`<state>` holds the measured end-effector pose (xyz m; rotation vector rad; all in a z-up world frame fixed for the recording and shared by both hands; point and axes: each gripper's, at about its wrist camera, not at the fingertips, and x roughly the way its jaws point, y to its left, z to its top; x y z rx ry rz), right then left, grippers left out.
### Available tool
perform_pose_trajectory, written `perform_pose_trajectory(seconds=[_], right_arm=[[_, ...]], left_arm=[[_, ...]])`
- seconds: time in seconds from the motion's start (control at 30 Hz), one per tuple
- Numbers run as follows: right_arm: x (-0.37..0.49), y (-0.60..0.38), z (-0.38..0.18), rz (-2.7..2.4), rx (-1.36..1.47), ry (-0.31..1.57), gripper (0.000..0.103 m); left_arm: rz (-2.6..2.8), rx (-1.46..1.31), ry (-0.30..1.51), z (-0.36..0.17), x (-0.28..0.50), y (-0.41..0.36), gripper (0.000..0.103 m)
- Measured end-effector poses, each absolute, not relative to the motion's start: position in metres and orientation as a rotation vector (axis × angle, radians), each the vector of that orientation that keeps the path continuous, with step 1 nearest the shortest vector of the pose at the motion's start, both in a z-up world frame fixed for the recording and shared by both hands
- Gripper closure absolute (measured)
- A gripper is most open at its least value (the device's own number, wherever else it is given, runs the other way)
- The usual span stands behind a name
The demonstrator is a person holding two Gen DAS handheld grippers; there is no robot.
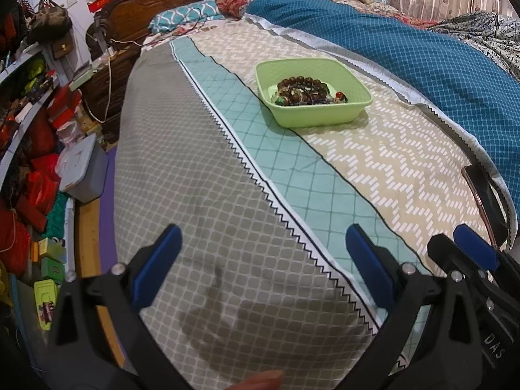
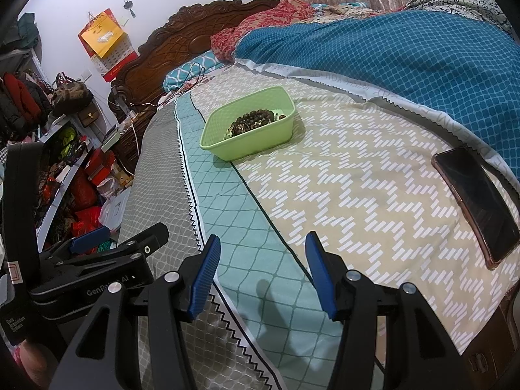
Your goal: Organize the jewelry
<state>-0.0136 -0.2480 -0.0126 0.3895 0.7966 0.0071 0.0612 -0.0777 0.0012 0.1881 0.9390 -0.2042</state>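
A light green plastic tub (image 1: 325, 115) stands on the bed, with dark brown bead bracelets (image 1: 300, 86) and other small jewelry piled inside. It also shows in the right wrist view (image 2: 256, 144), with the beads (image 2: 252, 118) in it. My left gripper (image 1: 263, 253) is open and empty, low over the grey part of the bedspread, well short of the tub. My right gripper (image 2: 261, 260) is open and empty, beside the left one, over the teal stripe. The left gripper's body shows at the left of the right wrist view (image 2: 97, 260).
A dark phone (image 2: 476, 201) lies on the beige zigzag bedspread to the right. A blue quilt (image 2: 390, 48) is heaped along the far right side. A carved wooden headboard (image 2: 182, 39) stands behind. Cluttered shelves (image 1: 29, 123) and boxes fill the left side.
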Motion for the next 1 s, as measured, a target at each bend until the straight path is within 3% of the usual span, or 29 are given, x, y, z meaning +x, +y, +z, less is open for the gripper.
perform_pose_trajectory(seconds=[0.43, 0.57, 0.7, 1.0], right_arm=[[-0.003, -0.247, -0.004, -0.014, 0.358, 0.783, 0.074], [0.012, -0.250, 0.006, -0.066, 0.322, 0.752, 0.070], [0.023, -0.254, 0.021, -0.129, 0.276, 0.689, 0.059], [0.048, -0.258, 0.030, -0.120, 0.220, 0.674, 0.056]], left_arm=[[-0.200, 0.199, 0.891, 0.011, 0.069, -0.079, 0.006], [-0.209, 0.153, 0.851, 0.026, 0.079, -0.074, 0.006], [-0.225, 0.124, 0.781, 0.047, 0.088, -0.068, 0.006], [-0.220, 0.144, 0.750, 0.059, 0.108, -0.079, 0.006]])
